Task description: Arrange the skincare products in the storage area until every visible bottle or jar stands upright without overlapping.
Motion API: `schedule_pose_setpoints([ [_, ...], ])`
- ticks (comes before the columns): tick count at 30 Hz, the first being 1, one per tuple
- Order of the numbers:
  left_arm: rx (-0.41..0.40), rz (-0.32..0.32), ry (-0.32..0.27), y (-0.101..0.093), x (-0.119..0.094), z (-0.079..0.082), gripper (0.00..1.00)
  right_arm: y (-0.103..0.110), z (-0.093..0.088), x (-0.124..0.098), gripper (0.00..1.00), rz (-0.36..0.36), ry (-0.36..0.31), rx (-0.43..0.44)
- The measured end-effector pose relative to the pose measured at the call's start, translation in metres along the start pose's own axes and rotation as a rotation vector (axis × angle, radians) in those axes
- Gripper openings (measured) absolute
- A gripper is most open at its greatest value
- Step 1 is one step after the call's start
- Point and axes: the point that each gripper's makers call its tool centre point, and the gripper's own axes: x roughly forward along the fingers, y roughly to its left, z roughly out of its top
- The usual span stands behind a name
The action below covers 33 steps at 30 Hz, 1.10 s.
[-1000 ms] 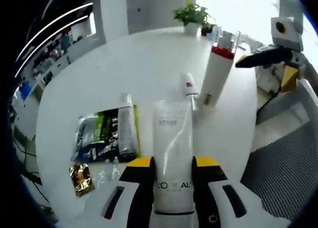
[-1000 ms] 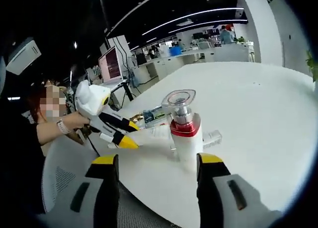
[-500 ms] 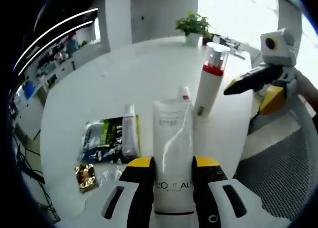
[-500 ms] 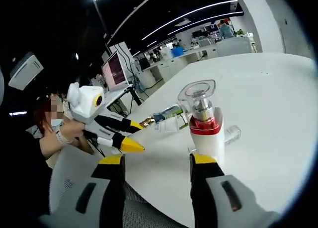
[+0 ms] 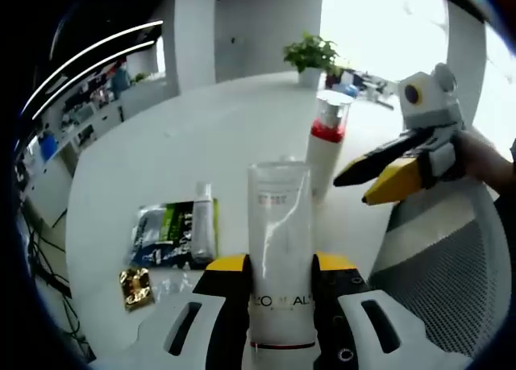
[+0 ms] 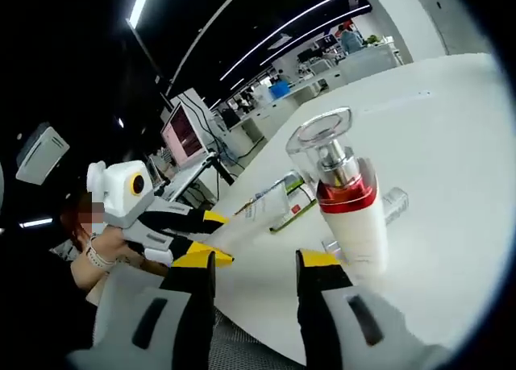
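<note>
My left gripper (image 5: 278, 265) is shut on a white L'Oreal tube (image 5: 279, 225), which is held above the round white table (image 5: 161, 144). A white pump bottle (image 5: 326, 154) with a red band and a clear cap stands upright on the table beyond the tube. To its right hangs my right gripper (image 5: 351, 189), held by a hand, its jaws apart. In the right gripper view, my right gripper (image 6: 255, 261) is open with nothing in it. The pump bottle (image 6: 352, 209) stands just ahead to the right. The left gripper (image 6: 219, 234) holds the tube (image 6: 262, 213) at the left.
A green sachet (image 5: 161, 229) lies flat with a small white tube (image 5: 201, 225) on it, and a gold sachet (image 5: 133, 286) lies nearer the table edge. A small clear item (image 6: 395, 202) lies behind the pump bottle. A potted plant (image 5: 312, 51) stands at the far side.
The held tube has risen and now stands more upright in the left jaws. The right gripper has come nearer the pump bottle, with its jaws somewhat closer together.
</note>
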Motion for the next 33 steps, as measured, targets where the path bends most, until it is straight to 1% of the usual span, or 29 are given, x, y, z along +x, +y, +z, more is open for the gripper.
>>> schedule_pose_setpoints([
  [4,0.000,0.007,-0.018,-0.004,-0.001,0.002,0.26,0.002,0.003,0.004,0.37,0.018,-0.018,0.044],
  [8,-0.011,0.003,-0.027,-0.007,-0.001,0.002,0.26,0.001,0.004,0.008,0.35,0.004,-0.023,0.064],
  [10,-0.011,0.001,-0.032,-0.011,-0.002,0.002,0.26,0.003,0.006,0.011,0.34,0.022,-0.034,0.092],
  [13,-0.007,0.001,-0.039,-0.015,-0.003,0.004,0.26,0.005,0.009,0.014,0.32,0.035,-0.041,0.101],
  [18,-0.006,0.003,-0.063,-0.017,-0.006,0.010,0.26,0.011,0.013,0.020,0.25,0.064,-0.052,0.126],
  [21,0.001,0.010,-0.070,-0.017,-0.007,0.013,0.26,0.014,0.014,0.023,0.22,0.080,-0.050,0.130],
  [25,0.000,0.013,-0.076,-0.017,-0.007,0.014,0.26,0.012,0.016,0.025,0.20,0.077,-0.047,0.133],
  [28,-0.005,0.011,-0.071,-0.017,-0.007,0.013,0.26,0.012,0.016,0.027,0.19,0.099,-0.025,0.131],
  [31,0.000,0.017,-0.068,-0.015,-0.007,0.013,0.26,0.014,0.019,0.028,0.17,0.119,-0.027,0.138],
  [33,-0.003,0.019,-0.070,-0.014,-0.008,0.014,0.26,0.017,0.022,0.028,0.16,0.132,-0.040,0.130],
])
